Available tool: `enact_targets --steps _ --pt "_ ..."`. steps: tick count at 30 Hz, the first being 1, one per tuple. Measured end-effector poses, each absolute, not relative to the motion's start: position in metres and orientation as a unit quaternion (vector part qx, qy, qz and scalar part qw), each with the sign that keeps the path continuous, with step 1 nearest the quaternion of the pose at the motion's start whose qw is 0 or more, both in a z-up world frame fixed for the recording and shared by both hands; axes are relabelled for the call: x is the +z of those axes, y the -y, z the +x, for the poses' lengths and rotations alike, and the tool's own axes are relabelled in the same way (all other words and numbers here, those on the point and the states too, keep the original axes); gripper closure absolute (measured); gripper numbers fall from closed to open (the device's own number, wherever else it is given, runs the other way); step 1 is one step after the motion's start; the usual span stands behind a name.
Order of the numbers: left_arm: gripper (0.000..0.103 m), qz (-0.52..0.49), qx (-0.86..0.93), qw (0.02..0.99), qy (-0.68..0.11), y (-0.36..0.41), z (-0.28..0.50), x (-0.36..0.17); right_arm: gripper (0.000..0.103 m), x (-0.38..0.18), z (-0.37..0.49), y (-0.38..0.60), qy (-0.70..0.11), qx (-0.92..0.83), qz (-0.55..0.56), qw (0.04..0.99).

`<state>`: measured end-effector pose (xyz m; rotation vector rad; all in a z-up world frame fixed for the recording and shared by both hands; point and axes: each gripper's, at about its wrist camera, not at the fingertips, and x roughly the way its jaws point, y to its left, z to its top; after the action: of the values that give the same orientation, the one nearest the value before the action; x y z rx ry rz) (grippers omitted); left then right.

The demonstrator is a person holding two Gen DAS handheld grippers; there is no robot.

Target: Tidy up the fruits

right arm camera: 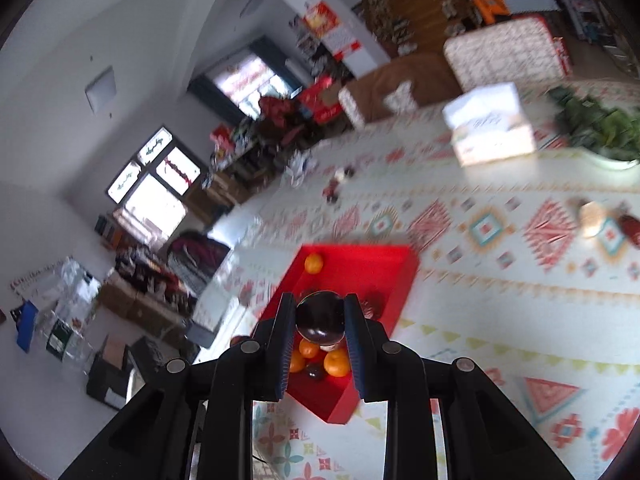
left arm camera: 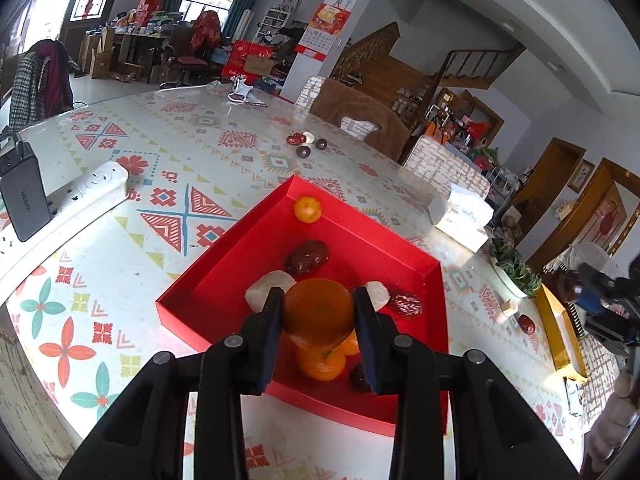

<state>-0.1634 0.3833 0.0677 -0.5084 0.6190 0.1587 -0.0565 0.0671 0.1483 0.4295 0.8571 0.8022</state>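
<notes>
My left gripper [left arm camera: 319, 308] is shut on an orange tangerine [left arm camera: 319, 314] and holds it above the red tray [left arm camera: 224, 264]. The tray holds more tangerines [left arm camera: 307, 209], red dates [left arm camera: 307, 257] and pale pieces [left arm camera: 269, 289]. My right gripper [right arm camera: 320, 316] is shut on a dark round fruit [right arm camera: 320, 317] above the same red tray [right arm camera: 396, 276], where tangerines [right arm camera: 337, 362] lie below. The right gripper also shows at the right edge of the left wrist view [left arm camera: 600, 300]. Loose dark fruits [left arm camera: 304, 145] lie far back on the table.
The patterned tablecloth [left arm camera: 180, 152] covers a round table. A white power strip [left arm camera: 76, 196] and a black device [left arm camera: 22, 200] lie at the left. A tissue box [left arm camera: 460, 212], a plant dish [left arm camera: 514, 268] and a loose date [left arm camera: 527, 324] are at the right.
</notes>
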Motion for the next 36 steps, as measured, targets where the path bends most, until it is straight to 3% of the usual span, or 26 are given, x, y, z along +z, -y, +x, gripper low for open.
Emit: enact_targets --steps 19,22,24,26,29,31,36 --pt "0.069 -0.201 0.093 0.912 -0.345 -0.39 -0.12 0.045 0.075 0.053 0.025 -0.207 -0.505 0.359 0.135 0.773" --pt "0.061 -0.196 0.092 0.914 -0.343 -0.389 -0.119 0.047 0.075 0.045 0.033 -0.213 -0.513 0.354 0.132 0.771" --pt "0.049 -0.19 0.093 0.917 -0.339 -0.386 -0.118 0.05 0.075 0.042 0.036 -0.216 -0.515 0.351 0.131 0.771" --pt "0.047 -0.186 0.092 0.919 -0.336 -0.383 -0.118 0.052 0.075 0.039 0.038 -0.218 -0.518 0.349 0.129 0.77" --pt "0.04 -0.179 0.088 0.922 -0.333 -0.377 -0.118 0.055 0.059 0.038 0.037 -0.218 -0.515 0.349 0.131 0.772" --pt "0.039 -0.174 0.088 0.923 -0.331 -0.373 -0.119 0.058 0.055 0.041 0.036 -0.217 -0.511 0.349 0.133 0.774" --pt "0.038 -0.167 0.091 0.928 -0.321 -0.367 -0.125 0.067 0.054 0.051 0.031 -0.21 -0.498 0.35 0.135 0.782"
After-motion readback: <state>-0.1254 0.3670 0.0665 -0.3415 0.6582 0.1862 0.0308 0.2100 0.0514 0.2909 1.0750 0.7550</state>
